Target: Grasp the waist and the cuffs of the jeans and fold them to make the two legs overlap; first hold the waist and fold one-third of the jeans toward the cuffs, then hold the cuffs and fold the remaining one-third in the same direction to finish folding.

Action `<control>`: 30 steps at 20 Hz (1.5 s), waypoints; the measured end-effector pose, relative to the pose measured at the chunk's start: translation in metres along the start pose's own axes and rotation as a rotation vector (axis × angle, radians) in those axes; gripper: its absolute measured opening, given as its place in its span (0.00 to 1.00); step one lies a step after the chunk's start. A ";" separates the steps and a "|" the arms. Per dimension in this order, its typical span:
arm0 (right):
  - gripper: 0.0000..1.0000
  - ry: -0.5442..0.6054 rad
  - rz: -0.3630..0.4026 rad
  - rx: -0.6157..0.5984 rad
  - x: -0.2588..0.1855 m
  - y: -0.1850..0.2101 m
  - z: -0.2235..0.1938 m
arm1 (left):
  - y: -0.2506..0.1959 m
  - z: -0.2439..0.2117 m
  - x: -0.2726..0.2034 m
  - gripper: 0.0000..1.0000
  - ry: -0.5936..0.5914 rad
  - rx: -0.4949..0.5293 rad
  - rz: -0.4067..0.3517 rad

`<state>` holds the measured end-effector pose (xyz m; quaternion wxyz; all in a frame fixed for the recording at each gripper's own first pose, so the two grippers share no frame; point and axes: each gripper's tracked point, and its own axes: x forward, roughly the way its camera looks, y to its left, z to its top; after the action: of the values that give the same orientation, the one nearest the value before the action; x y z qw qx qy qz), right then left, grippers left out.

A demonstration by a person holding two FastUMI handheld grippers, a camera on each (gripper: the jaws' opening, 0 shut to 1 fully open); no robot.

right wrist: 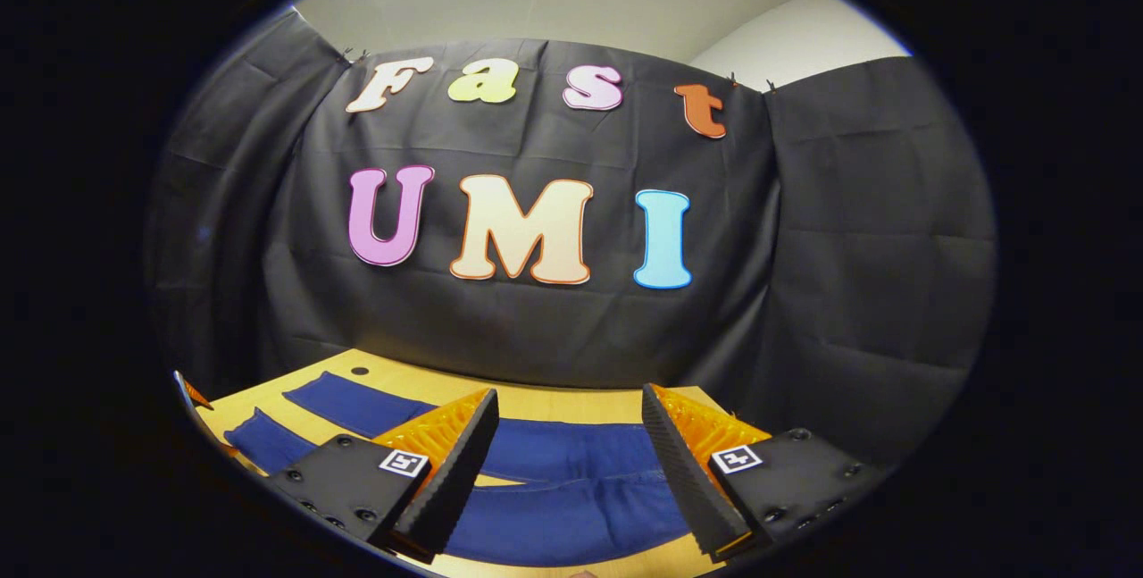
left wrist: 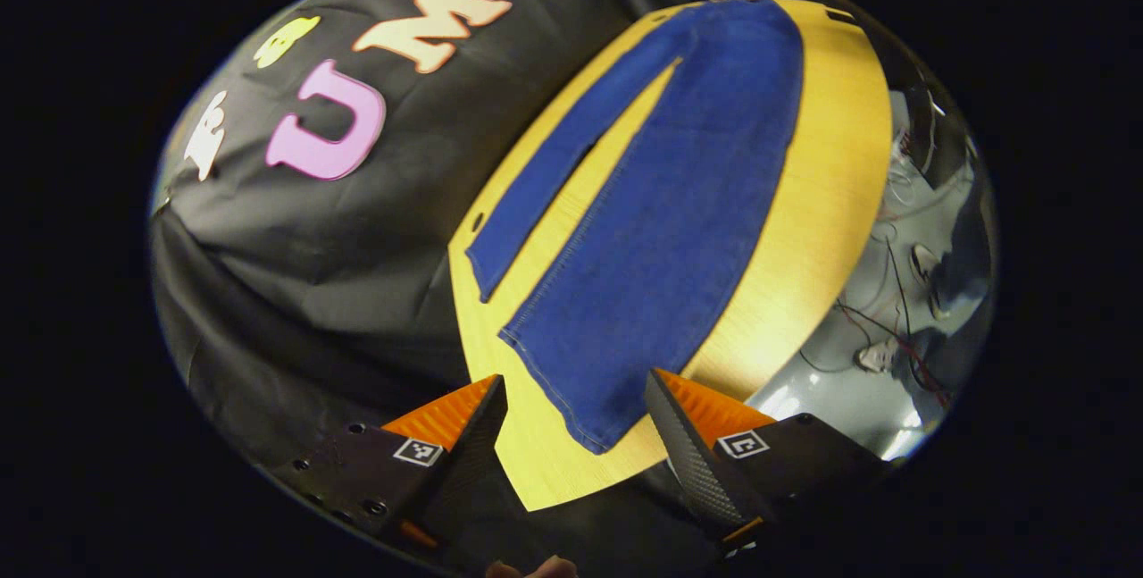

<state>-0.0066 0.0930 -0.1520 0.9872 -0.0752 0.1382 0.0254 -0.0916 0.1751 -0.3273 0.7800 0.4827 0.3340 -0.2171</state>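
The blue jeans (left wrist: 665, 212) are spread flat on the wooden surface (left wrist: 826, 203), their two legs lying apart. The left tool (left wrist: 576, 422) is held spread above the nearer cuff, gripping nothing. The right tool (right wrist: 567, 462) is likewise held spread and empty above the jeans (right wrist: 563, 471).

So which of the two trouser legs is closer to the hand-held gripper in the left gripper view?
The wider-looking leg, whose cuff lies right between the open left hand-held gripper fingers. The other leg splays off towards the black cloth, its cuff farther away.
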 end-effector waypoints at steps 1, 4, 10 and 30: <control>0.99 0.007 -0.007 0.000 0.000 -0.002 -0.002 | -0.005 -0.001 0.003 0.95 0.006 0.022 -0.017; 0.99 0.030 -0.029 0.015 -0.002 -0.011 -0.012 | -0.021 -0.005 0.014 0.95 0.022 0.048 -0.094; 1.00 0.045 -0.088 0.021 -0.007 -0.029 -0.021 | -0.030 0.001 0.037 0.89 -0.003 0.156 -0.169; 0.99 0.089 -0.143 -0.036 -0.019 -0.062 -0.046 | -0.034 0.018 0.077 0.00 -0.007 0.170 -0.284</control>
<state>-0.0331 0.0241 -0.1819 0.9779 -0.1036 0.1758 -0.0459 -0.0556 0.1429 -0.3989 0.6991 0.4940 0.3765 -0.3542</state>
